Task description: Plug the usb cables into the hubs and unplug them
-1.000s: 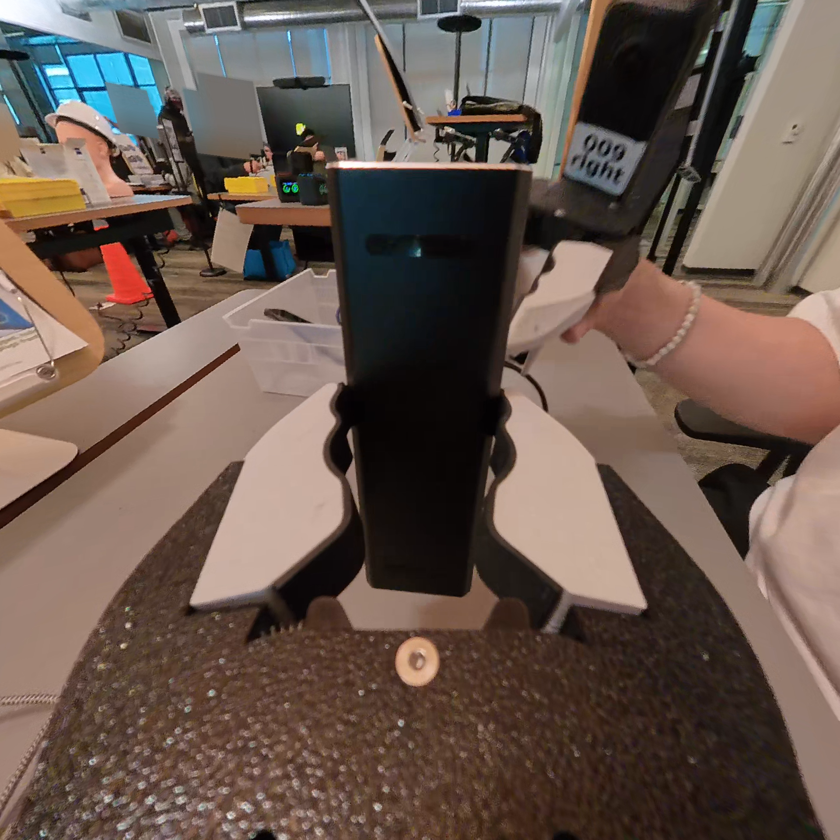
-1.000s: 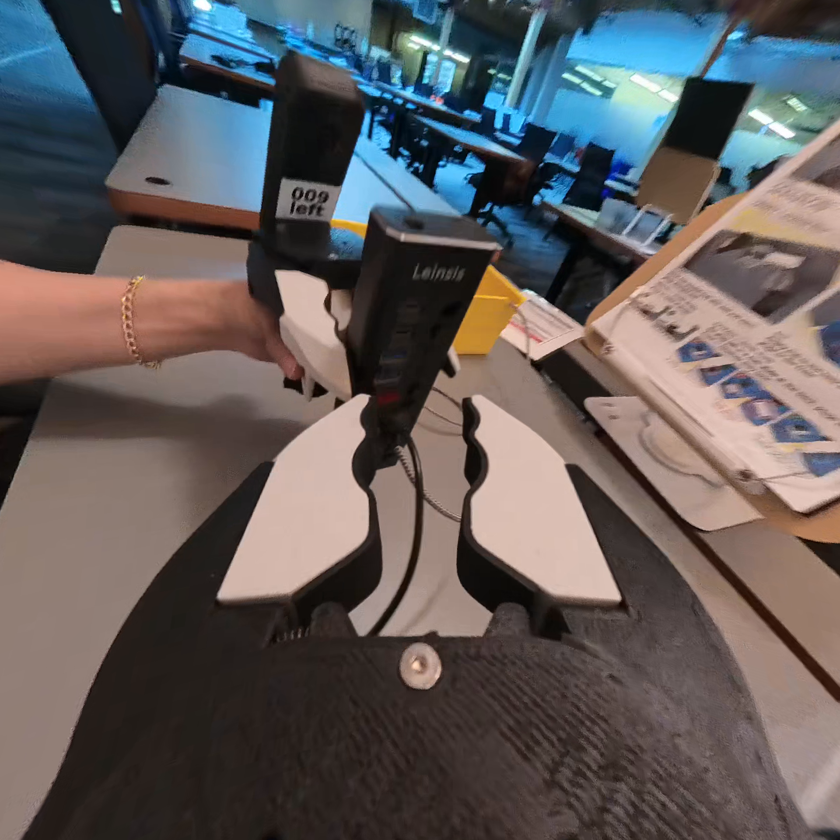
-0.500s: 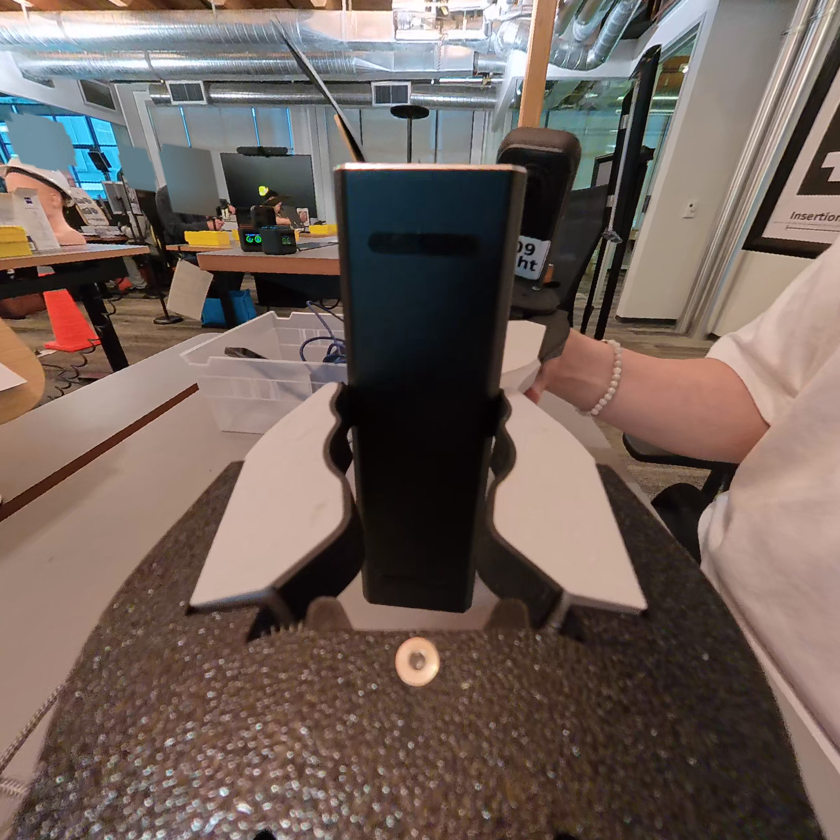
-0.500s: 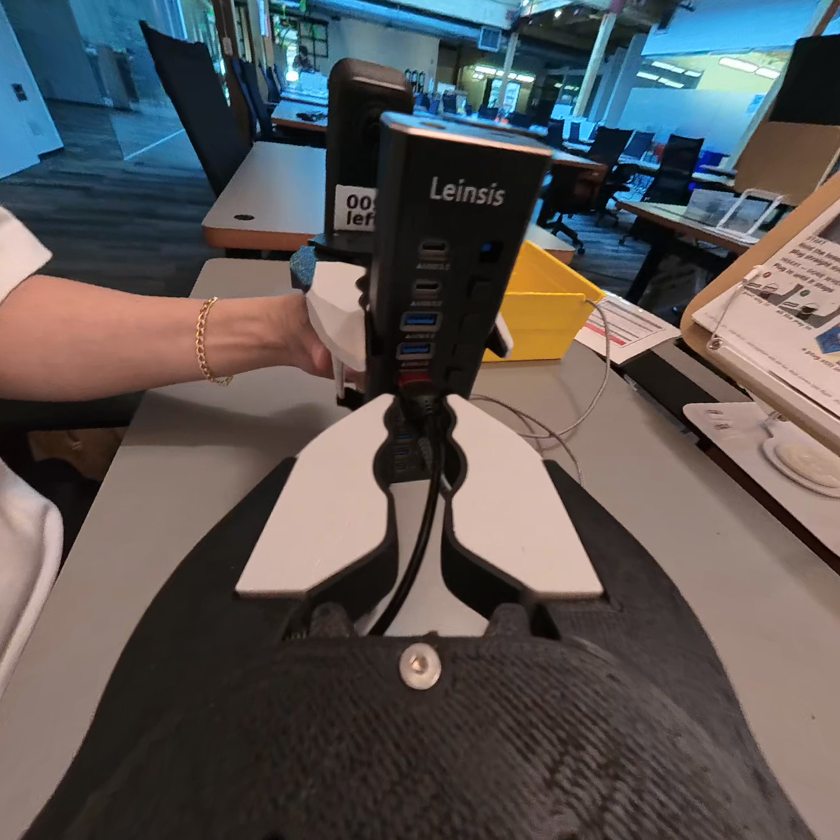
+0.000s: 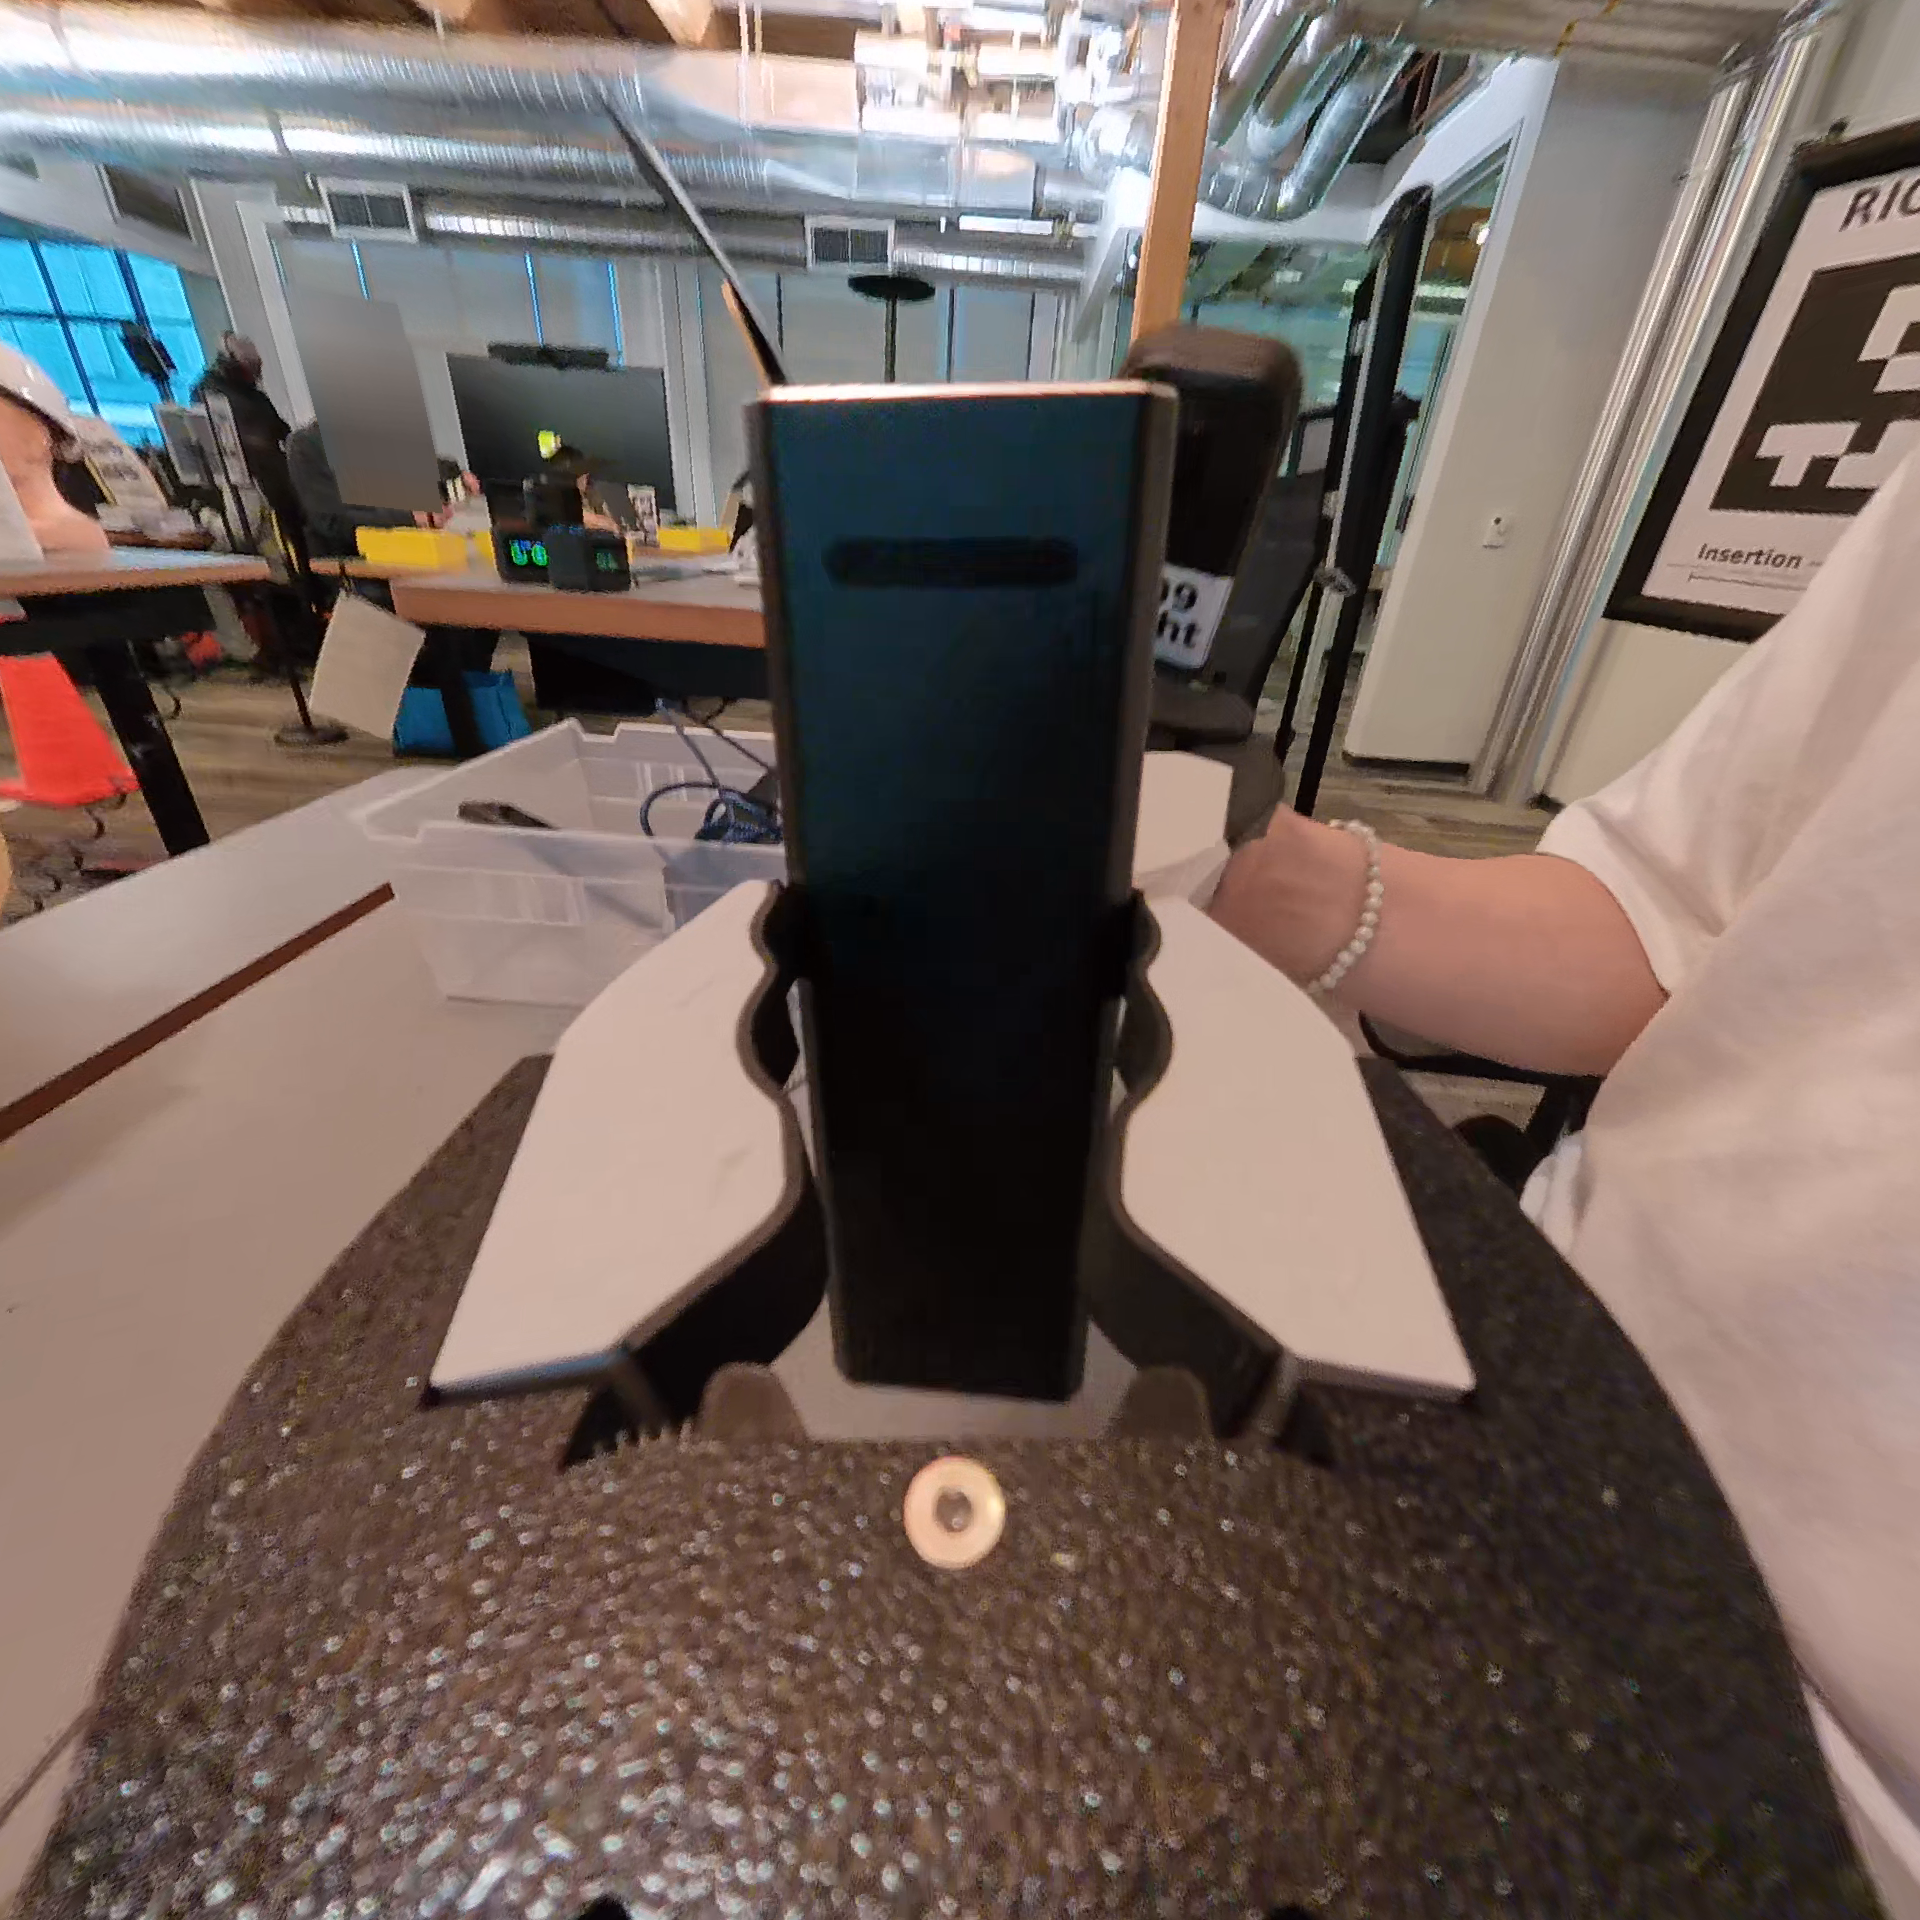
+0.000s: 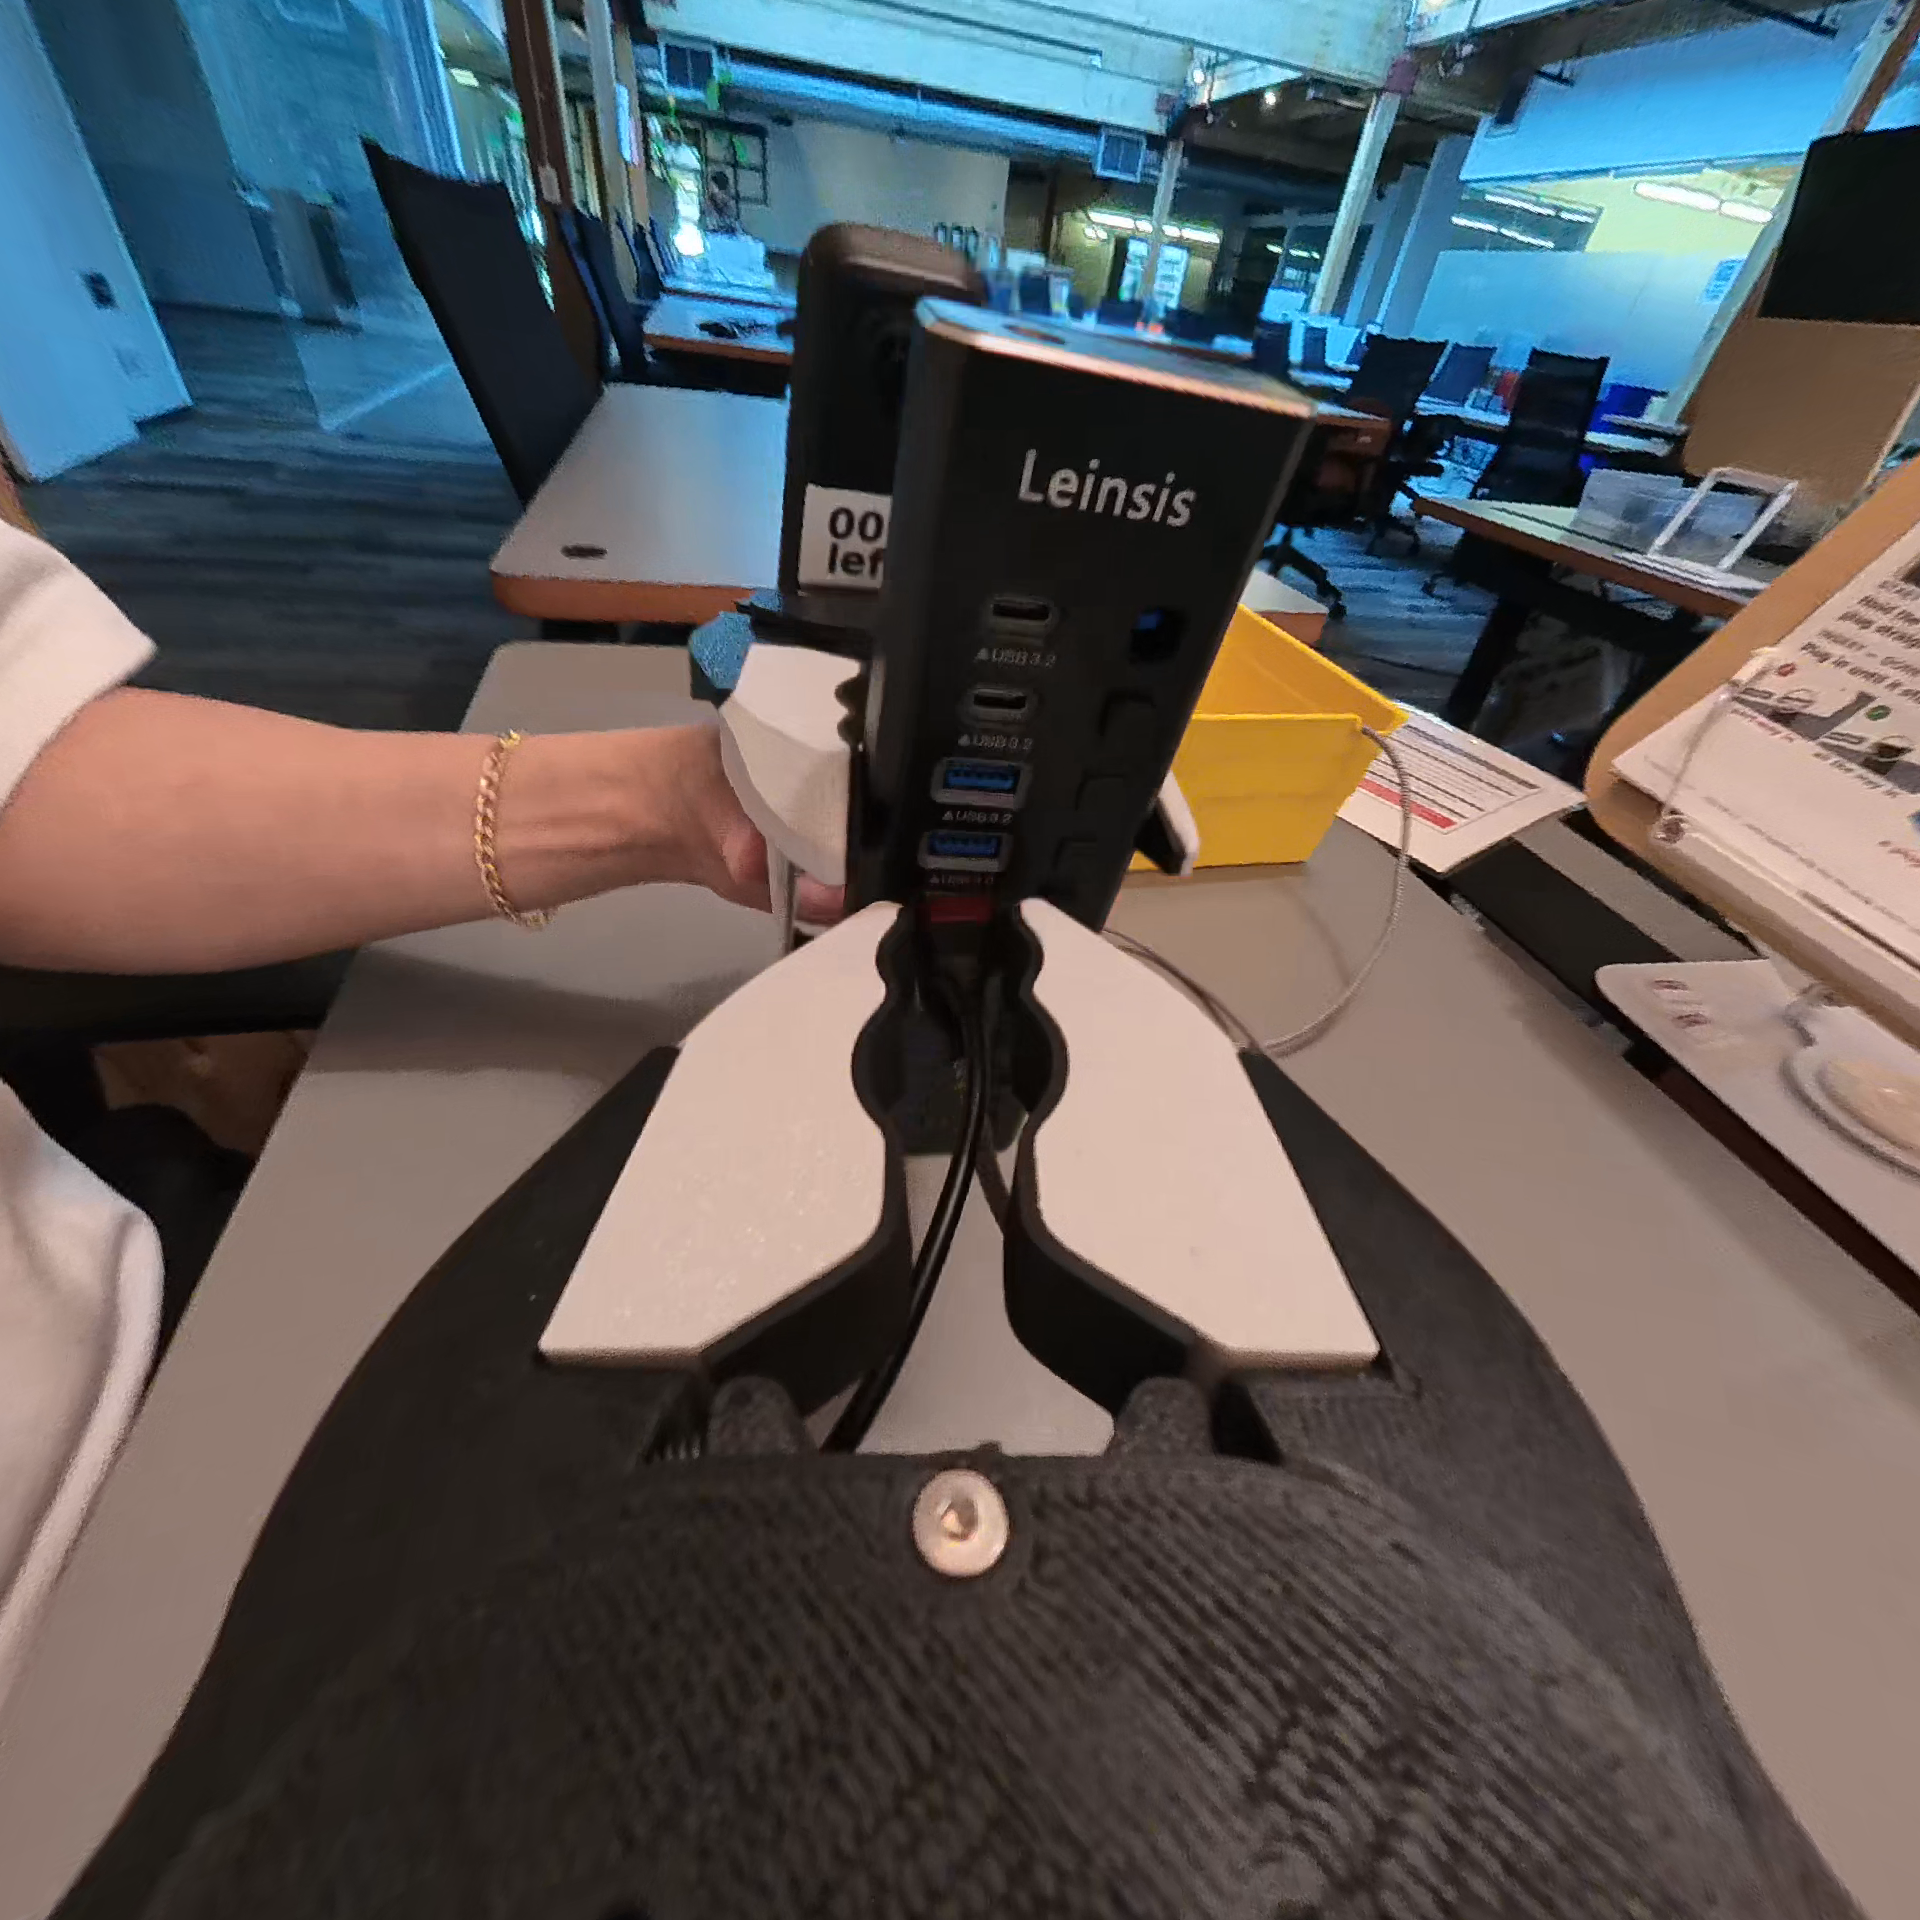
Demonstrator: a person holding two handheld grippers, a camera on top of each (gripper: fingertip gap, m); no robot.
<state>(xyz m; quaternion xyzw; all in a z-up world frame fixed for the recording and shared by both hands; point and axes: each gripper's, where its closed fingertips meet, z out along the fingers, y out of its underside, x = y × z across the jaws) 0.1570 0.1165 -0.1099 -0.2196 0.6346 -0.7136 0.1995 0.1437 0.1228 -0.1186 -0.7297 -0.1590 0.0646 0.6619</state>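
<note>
Left tongs (image 5: 951, 935) clamped the black hub (image 5: 951, 831) upright above the grey worktop (image 5: 208, 1143); right tongs (image 6: 956, 935) pinched the black cable (image 6: 940, 1195) at the hub's port. Open-plan office, clear bin (image 5: 540, 883) behind.

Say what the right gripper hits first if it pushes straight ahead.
The port face of the black upright USB hub that the left gripper holds. The right gripper is already there, shut on a black cable plug, seemingly at a lower port.
</note>
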